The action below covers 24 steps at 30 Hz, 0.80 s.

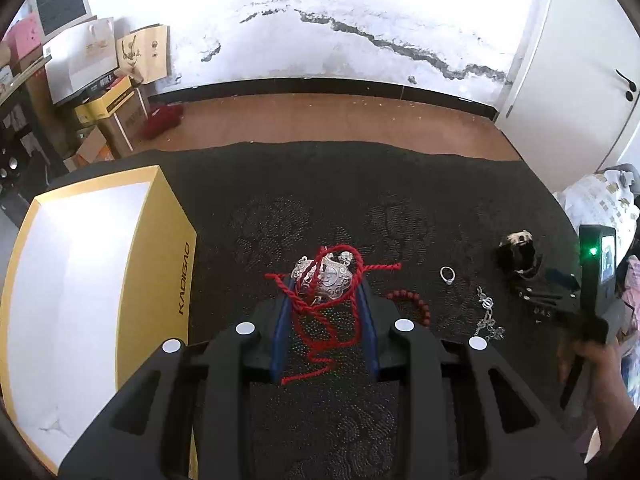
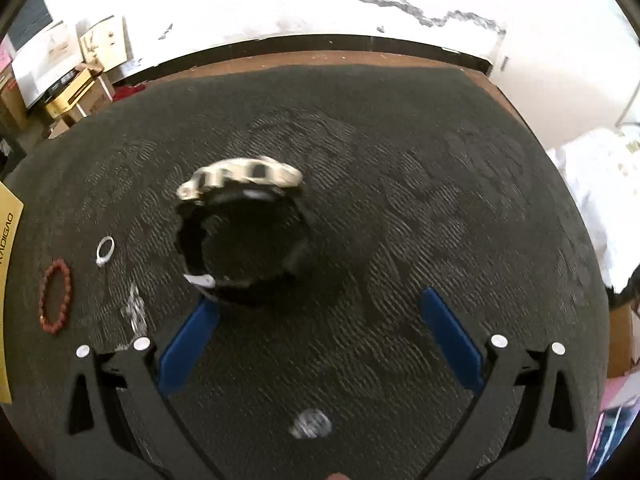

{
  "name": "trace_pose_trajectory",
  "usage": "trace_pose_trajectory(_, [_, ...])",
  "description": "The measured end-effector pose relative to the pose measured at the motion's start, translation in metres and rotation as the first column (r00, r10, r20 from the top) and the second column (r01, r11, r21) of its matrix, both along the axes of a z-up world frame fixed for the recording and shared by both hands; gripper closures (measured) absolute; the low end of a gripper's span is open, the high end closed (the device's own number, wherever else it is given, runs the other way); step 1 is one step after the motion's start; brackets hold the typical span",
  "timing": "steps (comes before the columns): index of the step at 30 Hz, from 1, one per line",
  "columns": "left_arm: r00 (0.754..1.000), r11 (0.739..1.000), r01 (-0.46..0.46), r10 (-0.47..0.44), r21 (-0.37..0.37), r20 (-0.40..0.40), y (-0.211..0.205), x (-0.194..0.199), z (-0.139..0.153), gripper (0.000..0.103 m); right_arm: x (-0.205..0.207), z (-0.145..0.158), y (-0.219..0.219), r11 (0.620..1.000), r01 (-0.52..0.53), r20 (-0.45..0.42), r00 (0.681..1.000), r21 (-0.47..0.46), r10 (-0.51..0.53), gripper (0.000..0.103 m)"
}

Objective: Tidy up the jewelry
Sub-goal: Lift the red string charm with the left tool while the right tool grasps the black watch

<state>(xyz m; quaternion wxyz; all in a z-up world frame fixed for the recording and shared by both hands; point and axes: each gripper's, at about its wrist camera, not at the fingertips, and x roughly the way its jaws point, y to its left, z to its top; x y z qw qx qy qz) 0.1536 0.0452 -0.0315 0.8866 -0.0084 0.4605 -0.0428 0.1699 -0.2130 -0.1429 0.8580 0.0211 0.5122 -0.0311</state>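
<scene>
A silver lock pendant [image 1: 325, 280] on a red cord [image 1: 320, 328] lies on the dark beaded cloth [image 1: 304, 200], between the blue fingers of my left gripper [image 1: 325, 286], whose jaws stand partly open around it. An open yellow box [image 1: 92, 280] with a white inside stands to the left. A black watch with a silver face [image 2: 244, 232] lies just ahead of my right gripper [image 2: 318, 294], which is wide open; its left finger [image 2: 188, 340] touches the strap. The watch also shows in the left wrist view [image 1: 518, 252].
A silver ring [image 1: 447, 274], a red bead bracelet [image 1: 416, 300] and a silver chain [image 1: 487, 316] lie between the pendant and the watch. A small silver piece [image 2: 311, 423] lies under the right gripper. Boxes and bags [image 1: 100, 80] are stacked at the far left.
</scene>
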Motion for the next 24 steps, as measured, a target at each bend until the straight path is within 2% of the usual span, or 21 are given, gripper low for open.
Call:
trace_pose_trajectory(8, [1.000,1.000,0.018,-0.018,0.006,-0.001,-0.006,-0.003,-0.001,0.073,0.016,-0.001,0.016,1.000,-0.017,0.006,1.000,0.002,0.017,0.005])
trace_pose_trajectory(9, [1.000,1.000,0.017,-0.017,0.005,0.001,-0.006,-0.003,0.000,0.073,0.018,-0.001,0.017,1.000,-0.014,0.003,1.000,0.004,0.014,0.008])
trace_pose_trajectory(10, [1.000,1.000,0.015,-0.015,0.003,0.005,-0.006,-0.004,0.001,0.073,0.019,0.000,0.018,1.000,-0.013,0.001,1.000,0.008,0.013,0.014])
trace_pose_trajectory(11, [1.000,1.000,0.011,-0.011,0.001,0.007,-0.005,-0.004,0.002,0.073,0.019,0.004,0.020,1.000,-0.021,0.017,1.000,0.014,0.021,0.032])
trace_pose_trajectory(12, [1.000,1.000,0.007,-0.007,0.000,0.010,-0.004,-0.004,0.003,0.073,0.021,0.008,0.022,1.000,-0.026,0.022,0.999,0.015,0.025,0.044])
trace_pose_trajectory(14, [1.000,1.000,0.003,-0.003,0.006,0.013,-0.002,-0.005,0.003,0.073,0.026,0.011,0.024,1.000,-0.001,-0.003,1.000,0.017,0.001,0.045])
trace_pose_trajectory(19, [1.000,1.000,-0.004,0.004,0.014,0.020,0.007,-0.011,0.010,0.073,0.021,0.022,0.034,0.999,-0.005,0.019,1.000,0.034,0.004,0.046])
trace_pose_trajectory(24, [0.998,0.999,-0.041,0.041,0.007,0.041,0.027,-0.019,0.036,0.073,0.009,0.068,0.071,0.996,-0.062,0.057,0.997,0.070,0.058,0.046])
